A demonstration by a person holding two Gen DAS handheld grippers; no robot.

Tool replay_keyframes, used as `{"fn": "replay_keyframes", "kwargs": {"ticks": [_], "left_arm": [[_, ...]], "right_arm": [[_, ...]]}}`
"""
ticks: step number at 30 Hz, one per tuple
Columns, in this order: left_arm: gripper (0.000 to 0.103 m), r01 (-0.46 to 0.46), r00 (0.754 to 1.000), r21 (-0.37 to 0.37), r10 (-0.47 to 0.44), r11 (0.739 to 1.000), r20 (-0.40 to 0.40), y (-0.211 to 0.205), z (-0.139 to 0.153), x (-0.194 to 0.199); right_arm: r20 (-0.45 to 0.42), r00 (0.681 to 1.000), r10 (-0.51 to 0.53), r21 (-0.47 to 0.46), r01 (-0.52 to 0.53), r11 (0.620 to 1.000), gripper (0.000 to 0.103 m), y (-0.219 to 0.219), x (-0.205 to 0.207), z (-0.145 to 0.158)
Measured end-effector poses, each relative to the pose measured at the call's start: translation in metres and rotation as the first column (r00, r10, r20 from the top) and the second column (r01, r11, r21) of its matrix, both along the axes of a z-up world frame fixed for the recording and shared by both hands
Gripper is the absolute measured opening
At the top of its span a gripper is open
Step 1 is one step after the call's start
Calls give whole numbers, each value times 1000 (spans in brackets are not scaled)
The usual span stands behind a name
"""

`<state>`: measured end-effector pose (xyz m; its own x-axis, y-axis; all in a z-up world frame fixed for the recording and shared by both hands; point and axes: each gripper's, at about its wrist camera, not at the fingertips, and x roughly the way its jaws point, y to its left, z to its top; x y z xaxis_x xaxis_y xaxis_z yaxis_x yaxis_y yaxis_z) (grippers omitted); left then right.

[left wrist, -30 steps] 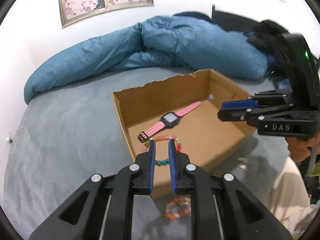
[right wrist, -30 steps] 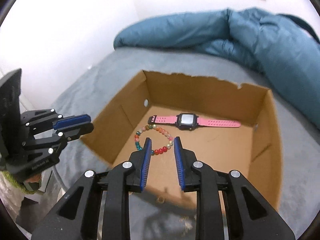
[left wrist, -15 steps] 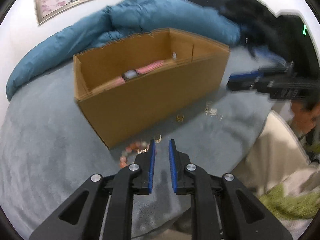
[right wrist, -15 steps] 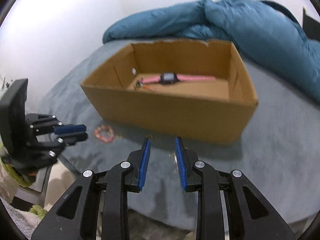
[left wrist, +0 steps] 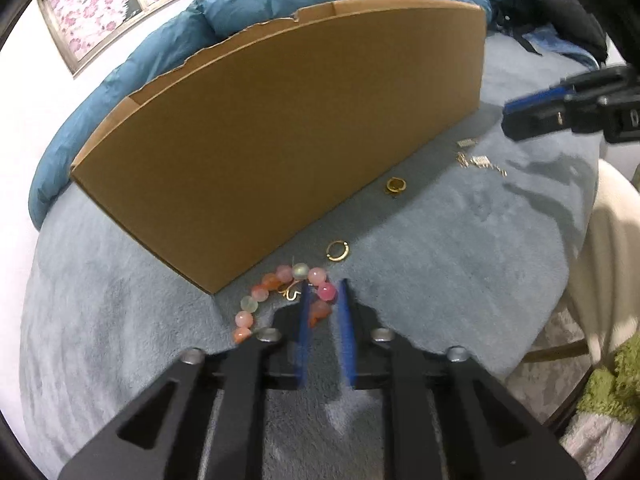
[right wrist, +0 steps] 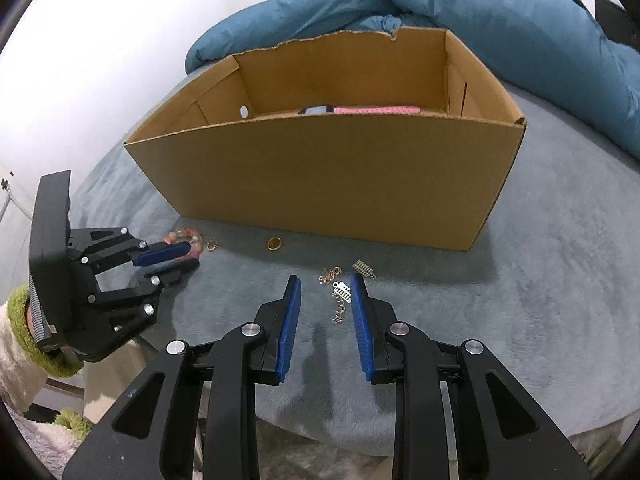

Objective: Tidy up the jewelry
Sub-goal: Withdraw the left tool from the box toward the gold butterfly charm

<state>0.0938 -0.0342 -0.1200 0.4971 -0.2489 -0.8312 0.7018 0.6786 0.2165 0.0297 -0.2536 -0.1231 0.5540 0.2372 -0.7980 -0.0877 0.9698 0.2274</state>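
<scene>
Because the left gripper (left wrist: pixel 323 300) stood with its jaws a narrow gap apart around one arc of the bead bracelet (left wrist: pixel 280 296), gripping nothing yet, the likeliest failure was a bead squirting out as the pads met it off-centre, or the loop dragging across the plush grey bedcover (left wrist: pixel 440 264) when lifted. The bracelet lay in a curl just beside the near corner of the cardboard box (left wrist: pixel 280 136), its longer span running from lower left up to the right, with a small gold charm inside the loop.

The right gripper (right wrist: pixel 326 312) hung with its jaws wide apart and empty, straddling a thin gold chain (right wrist: pixel 340 300) whose length ran roughly along the fingers, toward the box. Such a fine chain, lying flat in the pile, could well slip between the pads, or trail its small pendants and catch on the fabric.

Beyond lay two gold rings (left wrist: pixel 337 250) (left wrist: pixel 396 185) on the cover near the box wall. Inside the box, a pink watch (right wrist: pixel 360 110) lay lengthwise along the far side.
</scene>
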Motion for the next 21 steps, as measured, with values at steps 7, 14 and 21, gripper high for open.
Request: {"fn": "replay_keyframes", "kwargs": {"ticks": [7, 14, 21], "left_arm": [[0, -186, 982, -208, 172, 960, -80, 45, 41, 18], [0, -399, 917, -295, 382, 869, -115, 101, 63, 35], [21, -168, 984, -181, 152, 969, -98, 40, 45, 12]], "right_arm": [[-5, 1000, -17, 15, 17, 1000, 26, -6, 1, -4], [-7, 1000, -30, 39, 31, 999, 26, -11, -1, -7], [3, 1000, -22, 52, 22, 998, 26, -11, -4, -4]]}}
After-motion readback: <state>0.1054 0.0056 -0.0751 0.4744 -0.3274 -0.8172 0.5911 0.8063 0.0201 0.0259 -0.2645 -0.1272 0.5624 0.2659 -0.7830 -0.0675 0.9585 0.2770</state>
